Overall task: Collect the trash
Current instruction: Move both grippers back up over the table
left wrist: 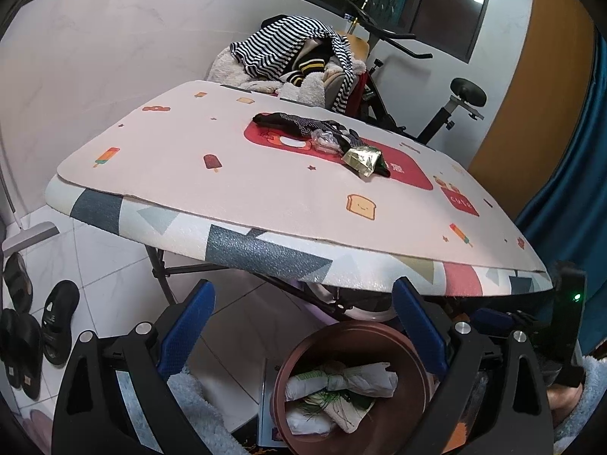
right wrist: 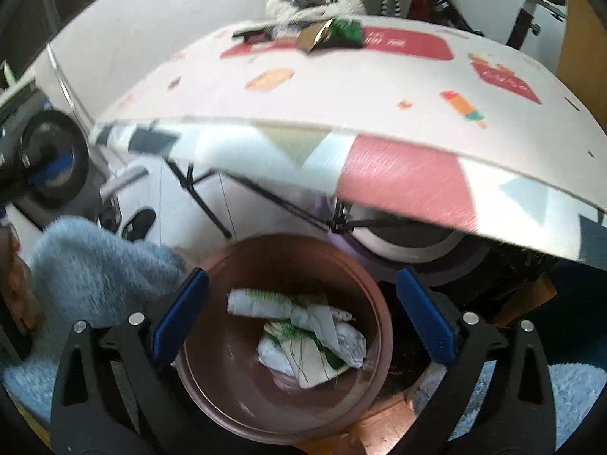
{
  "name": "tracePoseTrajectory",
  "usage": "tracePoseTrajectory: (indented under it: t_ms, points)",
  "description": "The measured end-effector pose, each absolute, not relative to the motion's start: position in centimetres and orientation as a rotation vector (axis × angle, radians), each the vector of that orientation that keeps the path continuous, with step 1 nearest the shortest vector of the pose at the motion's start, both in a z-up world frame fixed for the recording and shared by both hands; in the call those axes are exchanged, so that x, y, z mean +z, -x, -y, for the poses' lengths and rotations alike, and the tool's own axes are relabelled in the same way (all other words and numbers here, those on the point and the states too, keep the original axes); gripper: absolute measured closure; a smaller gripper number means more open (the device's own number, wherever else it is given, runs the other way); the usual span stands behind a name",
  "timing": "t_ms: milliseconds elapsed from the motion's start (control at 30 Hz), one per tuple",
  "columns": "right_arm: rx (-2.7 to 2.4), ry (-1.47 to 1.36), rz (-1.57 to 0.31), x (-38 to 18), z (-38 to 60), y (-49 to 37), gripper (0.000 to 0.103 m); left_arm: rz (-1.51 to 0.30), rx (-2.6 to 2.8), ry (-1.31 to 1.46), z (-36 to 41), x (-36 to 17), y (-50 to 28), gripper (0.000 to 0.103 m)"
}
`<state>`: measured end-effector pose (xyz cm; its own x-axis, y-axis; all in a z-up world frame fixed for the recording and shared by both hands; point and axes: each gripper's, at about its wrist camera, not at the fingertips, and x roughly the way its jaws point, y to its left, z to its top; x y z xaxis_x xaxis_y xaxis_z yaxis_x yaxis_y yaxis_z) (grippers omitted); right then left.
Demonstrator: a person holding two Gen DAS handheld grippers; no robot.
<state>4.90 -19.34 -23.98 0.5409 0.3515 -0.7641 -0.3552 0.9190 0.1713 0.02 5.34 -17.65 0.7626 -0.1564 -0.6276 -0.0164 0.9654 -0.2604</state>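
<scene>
A brown round bin (left wrist: 299, 345) (right wrist: 235, 390) stands on the floor below the table's near edge, with crumpled white and green wrappers (left wrist: 337, 386) (right wrist: 303, 337) inside. On the table (left wrist: 265, 197) lie a gold foil wrapper (left wrist: 360, 159) (right wrist: 315, 38), a clear plastic piece (left wrist: 324, 140) and a black dotted cloth (left wrist: 299, 123). My left gripper (left wrist: 303, 322) is open and empty, below the table edge above the bin. My right gripper (right wrist: 303, 311) is open and empty, directly over the bin.
A chair piled with striped clothes (left wrist: 296, 53) and an exercise bike (left wrist: 447, 106) stand behind the table. Black sandals (left wrist: 57, 322) lie on the tiled floor at left. A blue curtain (left wrist: 569, 174) hangs at right. The table's folding legs (right wrist: 212, 204) cross under it.
</scene>
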Motion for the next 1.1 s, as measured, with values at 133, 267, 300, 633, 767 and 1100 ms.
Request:
tracePoseTrajectory:
  t_ms: [133, 267, 300, 633, 767, 1100]
  points:
    - [0.42, -0.073, -0.872, -22.4, 20.9, -5.6, 0.006, -0.697, -0.078, 0.278, -5.9, -17.1, -0.7, 0.011]
    - [0.418, -0.108, -0.842, -20.9, 21.9, -6.7, 0.006, -0.692, -0.084, 0.296, -6.5, -16.5, -1.6, 0.011]
    - [0.418, -0.108, -0.826, -20.4, 22.1, -7.1, 0.006, -0.688, -0.086, 0.301, -6.6, -16.3, -1.9, 0.011]
    - [0.379, -0.039, -0.841, -18.2, 22.7, -12.7, 0.006, -0.659, -0.088, 0.309, -8.0, -14.5, -5.5, 0.011]
    - [0.357, -0.007, -0.843, -17.6, 22.5, -15.6, 0.006, -0.663, -0.081, 0.308, -8.7, -14.4, -7.3, 0.011]
    - [0.347, -0.022, -0.808, -16.6, 22.3, -21.6, 0.007, -0.658, -0.082, 0.33, -10.0, -13.5, -10.9, 0.011]
